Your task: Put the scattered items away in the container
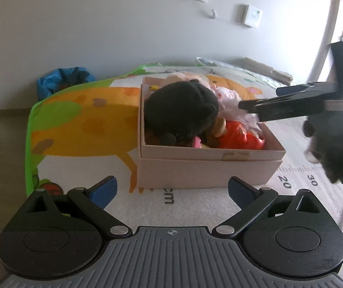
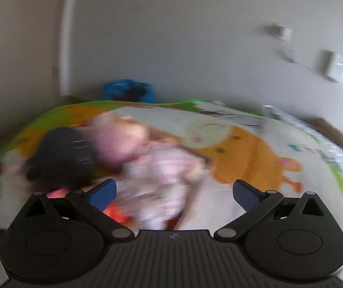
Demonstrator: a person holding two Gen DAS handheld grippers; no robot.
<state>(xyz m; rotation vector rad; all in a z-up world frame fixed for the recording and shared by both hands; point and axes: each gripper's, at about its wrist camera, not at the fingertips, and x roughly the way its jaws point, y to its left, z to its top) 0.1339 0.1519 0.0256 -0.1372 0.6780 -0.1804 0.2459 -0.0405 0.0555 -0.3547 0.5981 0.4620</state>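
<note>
The cardboard box (image 1: 209,168) stands directly ahead of the left gripper (image 1: 172,189), whose jaws are spread with bare play mat (image 1: 195,204) between them. The box opening is crowded: a black plush toy (image 1: 183,110) and a red toy (image 1: 238,136) rise to the rim. The right gripper (image 1: 245,104) reaches over the box's right side, obstructing access there.

A plain white wall (image 1: 99,24) with a thermostat (image 1: 252,15) backs the cartoon play mat (image 1: 80,110).

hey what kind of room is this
Probably a child's room or play area at home: a cartoon-animal play mat covers the floor, and a cardboard box on it holds soft toys.
</note>
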